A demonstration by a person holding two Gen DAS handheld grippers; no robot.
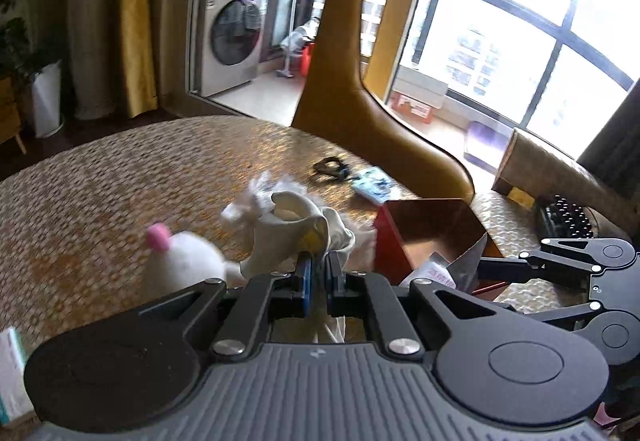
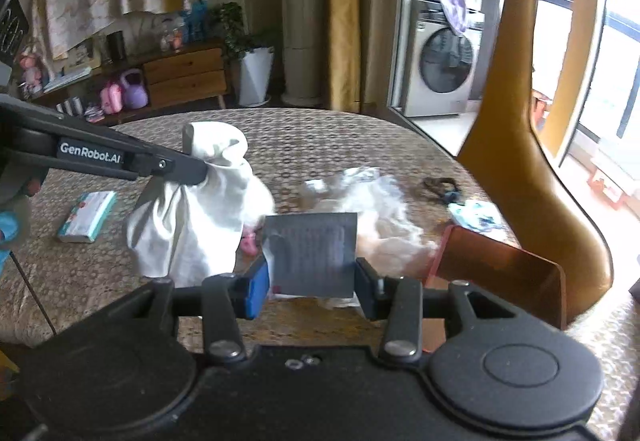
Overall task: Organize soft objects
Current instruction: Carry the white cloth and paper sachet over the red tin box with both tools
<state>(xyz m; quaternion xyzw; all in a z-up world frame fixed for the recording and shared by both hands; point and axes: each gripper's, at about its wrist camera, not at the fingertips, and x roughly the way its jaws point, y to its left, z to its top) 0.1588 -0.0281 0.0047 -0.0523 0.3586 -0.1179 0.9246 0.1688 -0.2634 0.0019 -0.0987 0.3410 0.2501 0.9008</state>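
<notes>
My left gripper (image 1: 318,261) is shut on a white cloth (image 1: 296,229) and holds it up above the table; the right wrist view shows the same gripper (image 2: 200,167) pinching the hanging cloth (image 2: 192,217). A white plush toy with a pink tip (image 1: 180,257) lies just left of it. My right gripper (image 2: 310,277) holds a grey flat packet (image 2: 316,253) between its blue pads, its fingers wide apart. A fluffy white heap (image 2: 372,209) lies on the table beyond it. An open red-brown box (image 1: 428,225) stands to the right, also in the right wrist view (image 2: 500,273).
The woven table top (image 1: 100,201) carries a tissue pack (image 2: 86,215), a black hair tie (image 1: 330,167) and a blue patterned packet (image 1: 374,183). A tan chair back (image 1: 360,89) rises behind the table. A black keyboard (image 1: 568,219) lies far right.
</notes>
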